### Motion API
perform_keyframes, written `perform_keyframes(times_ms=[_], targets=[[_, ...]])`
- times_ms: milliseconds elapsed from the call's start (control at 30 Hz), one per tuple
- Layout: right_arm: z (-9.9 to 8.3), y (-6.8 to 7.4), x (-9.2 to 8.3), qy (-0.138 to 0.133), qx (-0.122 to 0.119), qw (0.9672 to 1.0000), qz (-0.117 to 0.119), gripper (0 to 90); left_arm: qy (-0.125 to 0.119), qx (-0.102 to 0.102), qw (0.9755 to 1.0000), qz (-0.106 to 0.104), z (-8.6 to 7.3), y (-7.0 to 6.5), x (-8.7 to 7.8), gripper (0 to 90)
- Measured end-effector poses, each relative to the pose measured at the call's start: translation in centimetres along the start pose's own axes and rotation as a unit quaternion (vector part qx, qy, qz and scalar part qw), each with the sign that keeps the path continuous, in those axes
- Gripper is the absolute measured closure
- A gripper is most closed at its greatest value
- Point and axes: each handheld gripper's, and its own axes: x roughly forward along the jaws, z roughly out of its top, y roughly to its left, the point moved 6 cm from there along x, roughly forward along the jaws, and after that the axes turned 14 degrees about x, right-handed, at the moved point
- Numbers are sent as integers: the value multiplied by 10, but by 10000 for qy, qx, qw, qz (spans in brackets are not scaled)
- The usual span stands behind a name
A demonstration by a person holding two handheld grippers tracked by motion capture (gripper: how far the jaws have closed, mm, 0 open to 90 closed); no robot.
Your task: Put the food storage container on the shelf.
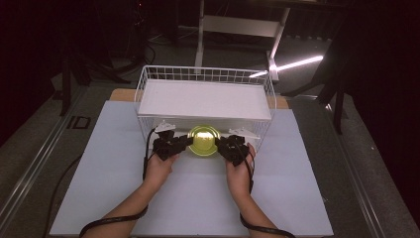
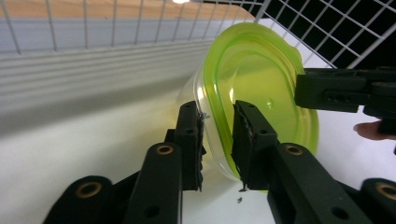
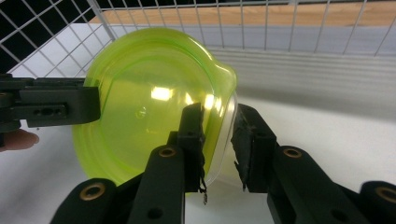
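Observation:
A clear round container with a lime-green lid [image 1: 203, 140] is held at the front opening of the white wire basket [image 1: 205, 74]. My left gripper [image 1: 184, 142] is shut on its left rim. In the left gripper view the container [image 2: 261, 88] is tilted, its rim pinched between my left gripper's [image 2: 218, 140] jaws. My right gripper [image 1: 221, 144] is shut on the right rim. In the right gripper view the green lid [image 3: 149, 102] faces left, and my right gripper [image 3: 219, 144] clamps the edge of lid and clear wall.
A white board [image 1: 205, 99] lies inside the basket as a shelf, above the container. The basket stands at the back of a pale mat [image 1: 193, 198] on the table. Dark floor and a stand's legs [image 1: 200, 34] lie beyond.

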Motion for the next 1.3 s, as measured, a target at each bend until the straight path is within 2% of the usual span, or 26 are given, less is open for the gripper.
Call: perform_keyframes(times_ms=[67, 133, 233, 267, 300, 333, 367, 433, 500, 533, 600, 667, 800, 867, 933, 1000, 1067, 1167, 1300], targets=[[2, 0, 2, -48, -39, 10000, -54, 706, 132, 68, 9999, 60, 0, 2, 3, 690], [3, -2, 5, -71, -57, 9999, -119, 694, 98, 9, 9999, 41, 1, 1, 5, 667], [5, -6, 9, -191, 72, 9997, -105, 663, -9, -248, 9997, -17, 2, 3, 8, 665], [6, -8, 10, -210, 95, 9997, -118, 640, -22, -302, 9995, 53, 1, 4, 9, 664], [8, -9, 11, -243, 84, 9996, -146, 632, -63, -169, 9997, 178, 1, 5, 10, 616], [9, -9, 13, -242, 99, 9996, -132, 617, -71, -85, 9996, 273, 2, 5, 10, 613], [9, -9, 15, -233, 137, 9995, -131, 613, -66, 26, 9996, 280, 4, 6, 11, 611], [10, -10, 17, -251, 72, 9995, -190, 608, -34, 127, 9991, 398, 6, 6, 13, 605], [11, -10, 18, -259, 95, 9994, -213, 585, -16, 140, 9988, 474, 7, 7, 14, 598], [11, -11, 19, -257, 123, 9993, -223, 568, -17, 80, 9989, 455, 7, 8, 14, 589], [11, -12, 17, -321, 174, 9991, -200, 537, -26, 83, 9989, 461, 7, 8, 14, 541], [11, -11, 14, -396, 132, 9990, -146, 525, -110, 117, 9991, 400, 7, 8, 11, 540], [12, -8, 7, -424, 134, 9990, -35, 502, -237, -36, 9995, 207, 7, 6, 6, 537], [11, -6, 4, -409, 179, 9990, 46, 496, -223, -56, 9995, 194, 6, 3, 3, 519], [10, -5, 2, -402, 161, 9990, 58, 493, -255, 4, 9995, 184, 6, 2, -2, 504], [9, -3, -1, -397, 123, 9991, 83, 493, -308, -31, 9994, 162, 5, 1, -8, 504], [6, 0, -4, -356, 86, 9993, 103, 493, -277, 16, 9996, 113, 4, -2, -12, 504], [4, 2, -11, -337, 11, 9993, 140, 493, -241, 189, 9995, -17, 2, -6, -22, 504], [-2, 3, -19, -280, 14, 9993, 252, 489, -341, 106, 9992, -157, 0, -7, -38, 500]])
